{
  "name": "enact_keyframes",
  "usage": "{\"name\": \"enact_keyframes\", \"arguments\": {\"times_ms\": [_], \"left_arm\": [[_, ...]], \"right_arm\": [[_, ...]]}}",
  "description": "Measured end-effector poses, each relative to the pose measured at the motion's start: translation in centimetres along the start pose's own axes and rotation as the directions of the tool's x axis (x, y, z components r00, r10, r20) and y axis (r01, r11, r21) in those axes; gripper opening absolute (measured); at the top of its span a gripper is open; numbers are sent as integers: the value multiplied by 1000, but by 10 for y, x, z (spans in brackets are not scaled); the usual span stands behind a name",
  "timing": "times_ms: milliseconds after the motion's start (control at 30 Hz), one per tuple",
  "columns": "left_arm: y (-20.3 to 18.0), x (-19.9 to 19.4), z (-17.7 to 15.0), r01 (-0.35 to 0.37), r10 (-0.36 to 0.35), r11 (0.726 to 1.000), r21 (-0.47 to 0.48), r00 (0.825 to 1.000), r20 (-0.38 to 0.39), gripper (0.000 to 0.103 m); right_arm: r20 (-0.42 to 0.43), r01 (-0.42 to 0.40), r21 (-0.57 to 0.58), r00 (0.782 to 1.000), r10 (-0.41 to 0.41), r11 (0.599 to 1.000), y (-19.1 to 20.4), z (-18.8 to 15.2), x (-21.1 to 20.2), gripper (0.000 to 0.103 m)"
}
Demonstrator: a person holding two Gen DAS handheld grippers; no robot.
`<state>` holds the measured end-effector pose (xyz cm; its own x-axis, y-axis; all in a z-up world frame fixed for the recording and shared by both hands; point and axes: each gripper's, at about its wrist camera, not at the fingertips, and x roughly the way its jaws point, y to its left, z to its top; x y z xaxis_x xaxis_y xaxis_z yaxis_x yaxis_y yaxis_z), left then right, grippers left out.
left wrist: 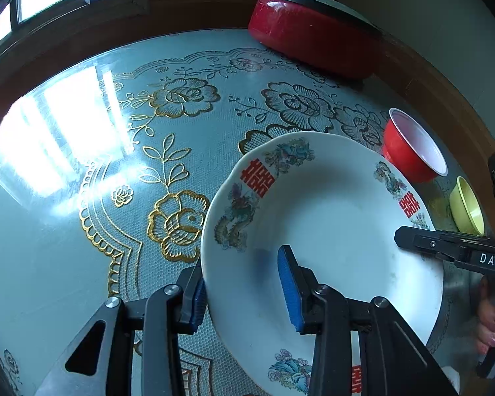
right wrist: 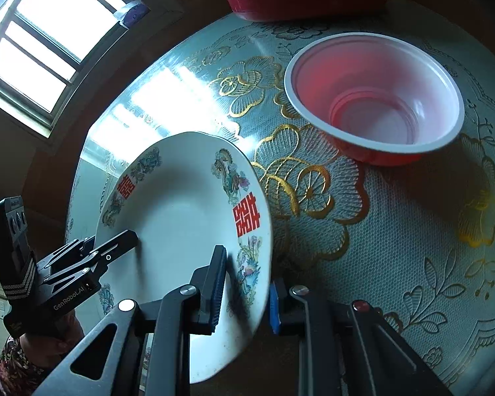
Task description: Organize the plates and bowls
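Because it is glazed ceramic, the plate [left wrist: 330, 231] looks stiff, fairly heavy, slick and breakable, best pinched at its rim. It hangs tilted above the worktop [left wrist: 82, 214], the left gripper [left wrist: 244, 287] and right gripper [right wrist: 247, 287] each straddling opposite rims, jaws partly open; firm contact is unclear. Red bowl [right wrist: 376, 99] and yellow bowl [left wrist: 467, 208] sit nearby.
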<state>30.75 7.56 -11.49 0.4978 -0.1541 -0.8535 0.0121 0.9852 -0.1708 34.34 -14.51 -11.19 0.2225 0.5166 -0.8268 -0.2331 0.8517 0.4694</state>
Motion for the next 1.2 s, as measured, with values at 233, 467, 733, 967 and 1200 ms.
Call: {"name": "enact_keyframes", "arguments": {"times_ms": [233,467,733,967,1200], "left_arm": [[1,-4,-11,22,-23,999,35,1000,13,43],[-2,0,-7,-22,22,1000,-8,1000,19,44],[-7,-16,-11,-19,19,1000,10,999,49,43],[-15,-38,-16,-22,20,999,27,997,79,43],[-21,-68,-28,-10,7,1000,18,993,116,43]], "right_arm": [[6,-39,0,999,39,999,-7,-5,0,23],[16,4,-43,1000,-4,999,-1,2,-2,23],[23,-14,-20,1000,15,1000,5,1,-16,21],[38,-24,1,999,24,1000,11,-6,-32,21],[72,-33,0,997,33,999,26,-23,-59,20]]}}
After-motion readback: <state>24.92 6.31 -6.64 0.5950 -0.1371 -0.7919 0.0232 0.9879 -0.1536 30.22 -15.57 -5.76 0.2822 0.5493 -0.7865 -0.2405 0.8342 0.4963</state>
